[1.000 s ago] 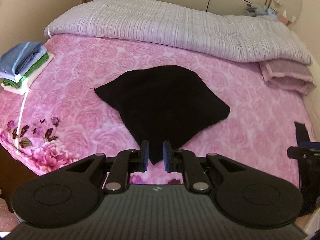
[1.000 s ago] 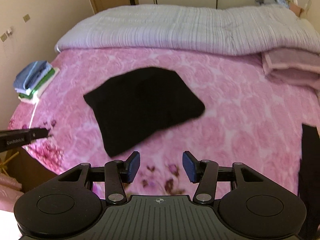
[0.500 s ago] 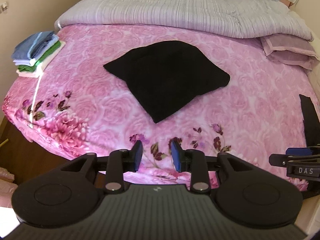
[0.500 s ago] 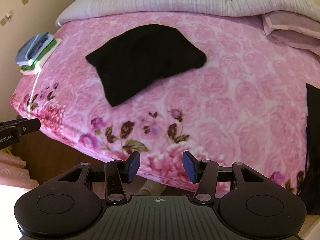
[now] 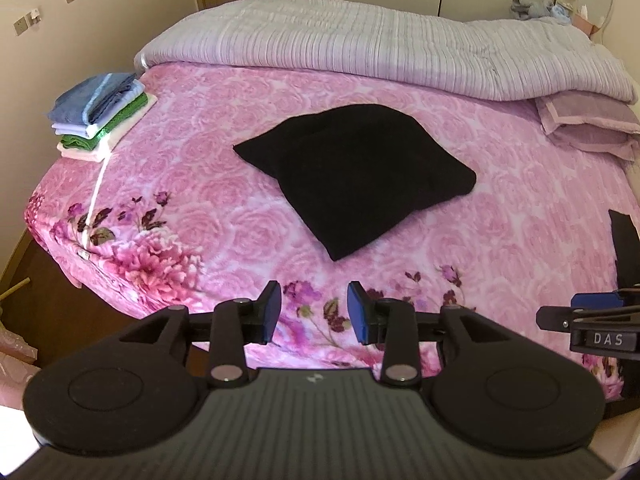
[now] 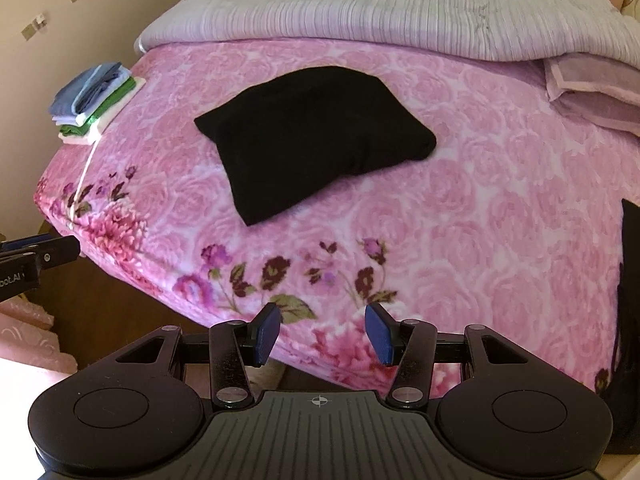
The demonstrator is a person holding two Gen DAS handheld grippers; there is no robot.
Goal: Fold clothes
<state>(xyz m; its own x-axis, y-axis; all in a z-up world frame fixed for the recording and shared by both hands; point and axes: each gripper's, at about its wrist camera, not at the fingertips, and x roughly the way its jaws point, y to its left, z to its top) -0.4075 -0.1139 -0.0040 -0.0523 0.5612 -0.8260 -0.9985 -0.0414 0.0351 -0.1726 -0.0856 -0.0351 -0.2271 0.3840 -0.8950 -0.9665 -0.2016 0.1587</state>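
A folded black garment (image 5: 356,176) lies in the middle of the pink rose bedspread (image 5: 192,184); it also shows in the right wrist view (image 6: 312,136). My left gripper (image 5: 314,312) is open and empty, held off the bed's near edge, well short of the garment. My right gripper (image 6: 322,330) is open and empty, also back at the near edge. A second black cloth (image 5: 624,240) hangs at the right edge of the bed, also seen in the right wrist view (image 6: 630,264).
A stack of folded blue, green and white clothes (image 5: 100,114) sits at the bed's left corner. A grey quilt (image 5: 380,48) and a folded mauve blanket (image 5: 588,128) lie along the far side. Wardrobe doors and a wall stand behind.
Both grippers pulled back from the black garment to the bed's near edge. The left gripper, nearly closed at the garment's corner, has opened. The garment lies still.
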